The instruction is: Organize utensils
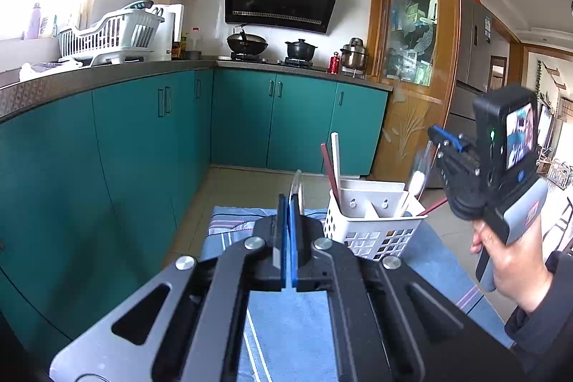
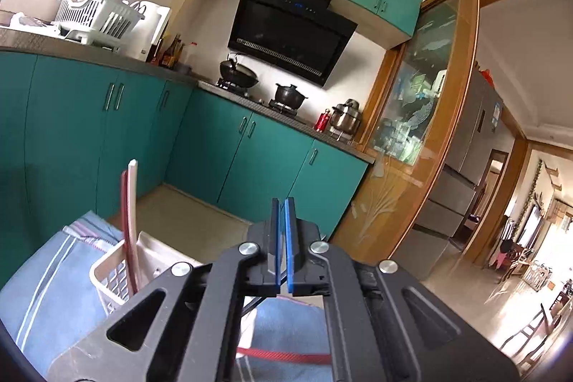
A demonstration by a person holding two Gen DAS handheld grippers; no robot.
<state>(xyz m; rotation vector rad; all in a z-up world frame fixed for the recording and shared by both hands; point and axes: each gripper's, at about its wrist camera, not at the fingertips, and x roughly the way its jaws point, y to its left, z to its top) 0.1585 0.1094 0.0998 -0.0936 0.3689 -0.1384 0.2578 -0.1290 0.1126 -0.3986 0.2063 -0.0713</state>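
Note:
A white slotted utensil caddy stands on a blue striped cloth. A dark red chopstick and a white chopstick stand in its left compartment; they also show in the right wrist view. My left gripper is shut on a clear plastic utensil whose curved end rises above the pads, left of the caddy. My right gripper hovers over the caddy's right side with a clear and white plastic utensil at its jaws. In its own view the right gripper has its pads nearly together, nothing visible between them.
Teal cabinets run along the left and back. A red chopstick lies on the cloth under the right gripper. A white dish rack sits on the counter, pots on the stove. A glass sliding door is at right.

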